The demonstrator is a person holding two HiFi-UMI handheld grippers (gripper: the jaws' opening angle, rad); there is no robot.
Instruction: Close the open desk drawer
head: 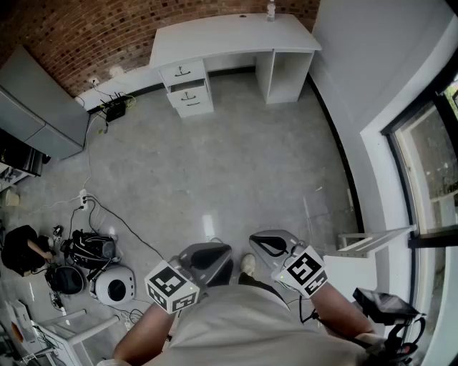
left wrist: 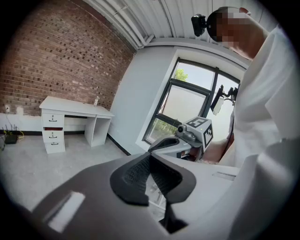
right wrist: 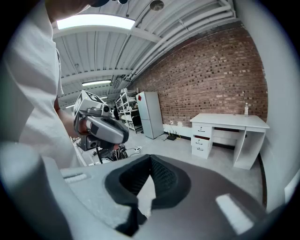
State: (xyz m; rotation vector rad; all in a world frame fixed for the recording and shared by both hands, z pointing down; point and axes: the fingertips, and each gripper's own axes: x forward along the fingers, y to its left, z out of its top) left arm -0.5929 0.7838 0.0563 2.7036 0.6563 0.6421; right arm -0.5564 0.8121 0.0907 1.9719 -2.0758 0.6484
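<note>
A white desk [head: 229, 36] stands far off against the brick wall, with a stack of three drawers [head: 186, 89] under its left end. The middle drawer [head: 189, 94] sticks out a little, with a dark gap above its front; it also shows as the drawer [left wrist: 52, 127] and the drawer [right wrist: 202, 139] in the gripper views. My left gripper [head: 215, 251] and right gripper [head: 268, 243] are held close to my body, several steps from the desk. In their own views the left gripper [left wrist: 150, 157] and right gripper [right wrist: 150, 159] have jaws meeting at the tips with nothing between them.
A small bottle [head: 270, 8] stands on the desk top. A grey cabinet [head: 36, 107] is at the left wall, with cables and a power strip [head: 113, 109] beside it. Bags and gear [head: 86, 254] lie on the floor at lower left. Windows [head: 429, 164] run along the right.
</note>
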